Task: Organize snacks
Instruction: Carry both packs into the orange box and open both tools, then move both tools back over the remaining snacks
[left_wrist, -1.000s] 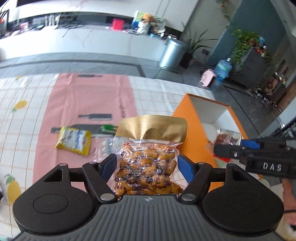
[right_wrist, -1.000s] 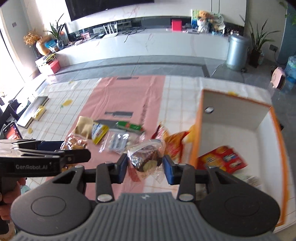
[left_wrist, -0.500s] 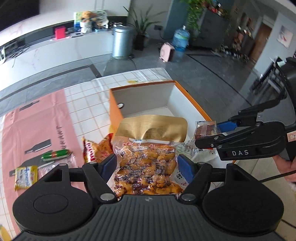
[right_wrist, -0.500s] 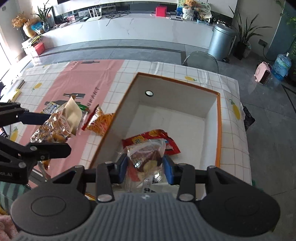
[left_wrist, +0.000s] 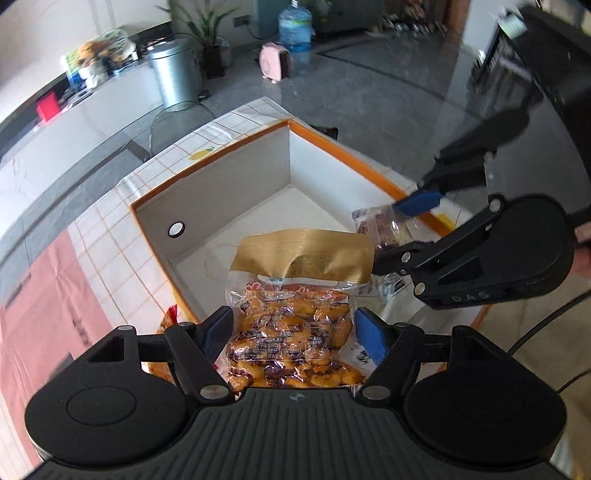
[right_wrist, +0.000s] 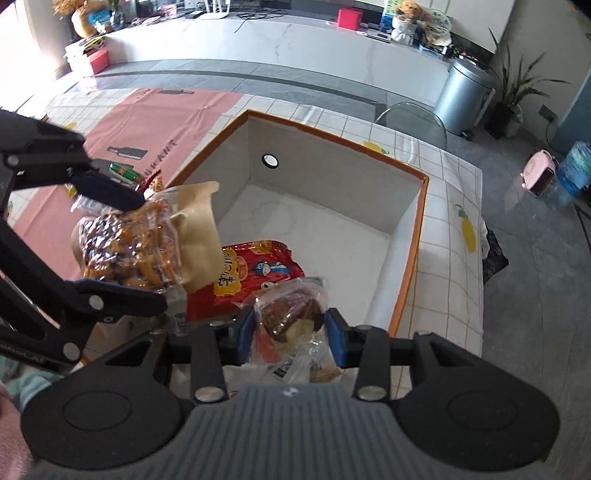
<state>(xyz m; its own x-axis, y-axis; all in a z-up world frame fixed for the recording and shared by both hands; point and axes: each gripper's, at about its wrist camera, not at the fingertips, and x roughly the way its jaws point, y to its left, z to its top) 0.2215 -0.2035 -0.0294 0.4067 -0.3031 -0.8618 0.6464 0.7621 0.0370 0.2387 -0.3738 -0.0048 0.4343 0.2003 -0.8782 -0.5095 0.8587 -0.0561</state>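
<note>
A gold-topped clear bag of glazed nuts (left_wrist: 291, 325) is gripped by the left tool (left_wrist: 293, 328) above the white, orange-rimmed box (right_wrist: 417, 236) on the table. A small clear-wrapped brown cake (right_wrist: 291, 317) is clamped by the right tool (right_wrist: 291, 326). Crowded together, the tools could collide, or the bag could be dropped onto the rim and spill outside.

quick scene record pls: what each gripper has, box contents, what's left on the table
left gripper: shut on gold-topped bag of glazed nuts, held over the box
right gripper: shut on clear-wrapped brown pastry, also over the box
box: orange rim, white inside, open top, on the table
in box: red snack packet; some other wrappers at the near edge, unclear
left on table: green stick pack on the pink mat; other packets beside the box, mostly hidden
tablecloth: white grid with yellow fruit prints
</note>
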